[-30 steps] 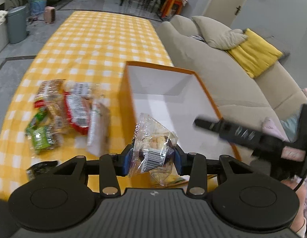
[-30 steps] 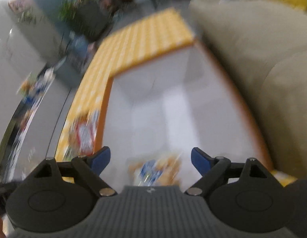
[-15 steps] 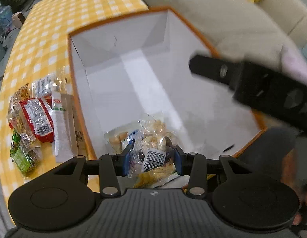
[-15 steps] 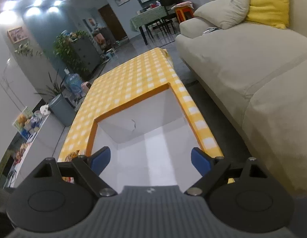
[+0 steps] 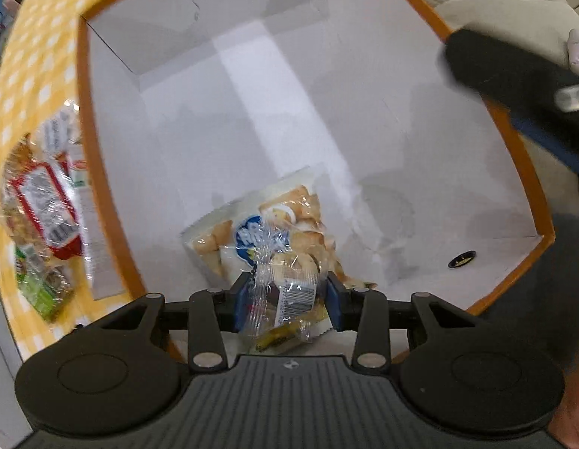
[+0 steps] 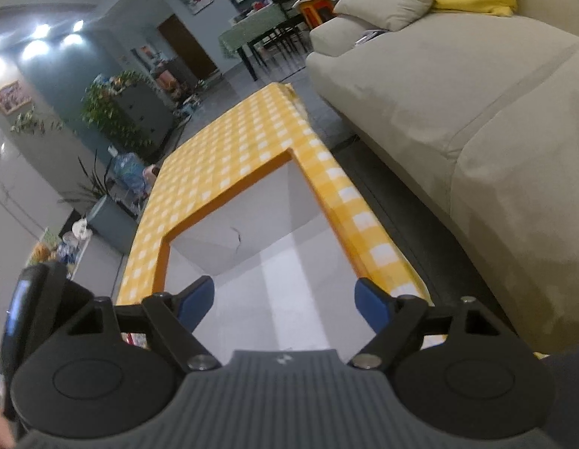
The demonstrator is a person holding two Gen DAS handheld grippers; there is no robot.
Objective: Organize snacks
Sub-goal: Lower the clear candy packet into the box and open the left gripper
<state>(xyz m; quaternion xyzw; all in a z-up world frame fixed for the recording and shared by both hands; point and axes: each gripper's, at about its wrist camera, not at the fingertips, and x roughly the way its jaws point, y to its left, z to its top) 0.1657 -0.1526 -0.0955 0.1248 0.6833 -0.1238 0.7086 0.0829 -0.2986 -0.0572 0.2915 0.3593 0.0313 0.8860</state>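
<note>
the left gripper (image 5: 287,299) is clamped on a clear-wrapped snack packet (image 5: 284,297), its blue pads pressing the crinkled film from both sides, and it hangs tipped down over the near end of the orange-rimmed box (image 5: 487,112). the packet is not yet released; it sits just above a biscuit bag (image 5: 267,224) that already lies on the white floor of the box. so one snack looks stowed, a second is about to join it, and letting go seems the only thing left for this piece.

off to the left, outside the box wall, a pile of snacks (image 5: 46,202) waits on the yellow checked tablecloth (image 5: 35,41): a red-labelled pack, a green one and a pale flat one, though motion blur makes the exact count hard to call. by that reckoning the job is perhaps a third done, with several more trips to make.

the right gripper (image 6: 285,305) carries nothing, its fingers spread wide, held level over the near edge of the box and pointing down the length of the table. in the left view it shows as a dark blurred shape above the box's right rim. beyond the table stands a beige sofa (image 6: 458,86).
</note>
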